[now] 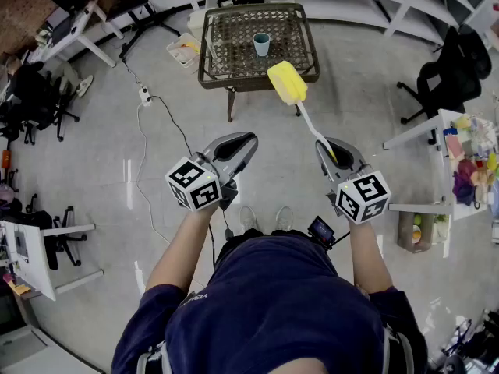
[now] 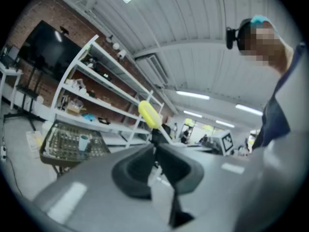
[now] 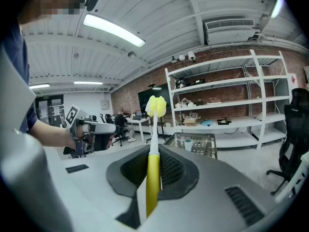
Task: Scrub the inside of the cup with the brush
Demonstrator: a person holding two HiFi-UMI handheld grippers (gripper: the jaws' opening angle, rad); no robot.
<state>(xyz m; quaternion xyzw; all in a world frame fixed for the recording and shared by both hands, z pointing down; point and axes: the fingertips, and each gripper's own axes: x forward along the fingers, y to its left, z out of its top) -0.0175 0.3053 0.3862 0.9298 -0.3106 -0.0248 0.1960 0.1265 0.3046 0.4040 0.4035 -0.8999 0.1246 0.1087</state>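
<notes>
Mesh-top counter [image 1: 209, 53] ahead on floor [image 1: 156, 154], well apart from both tools. Left hand-held gripper [image 1: 243, 142] raised, jaws closed together, nothing between. Right hand-held gripper [image 1: 335, 150] clamped on yellow handle of sponge brush [image 1: 287, 82], sponge head aimed toward counter. Teal cup [image 1: 261, 44] upright near counter's middle, clear of brush.

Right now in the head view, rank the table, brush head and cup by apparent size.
Largest: the table.
Next: the brush head, though it sits nearer the camera, which flatters it.
Smallest: the cup.
</notes>
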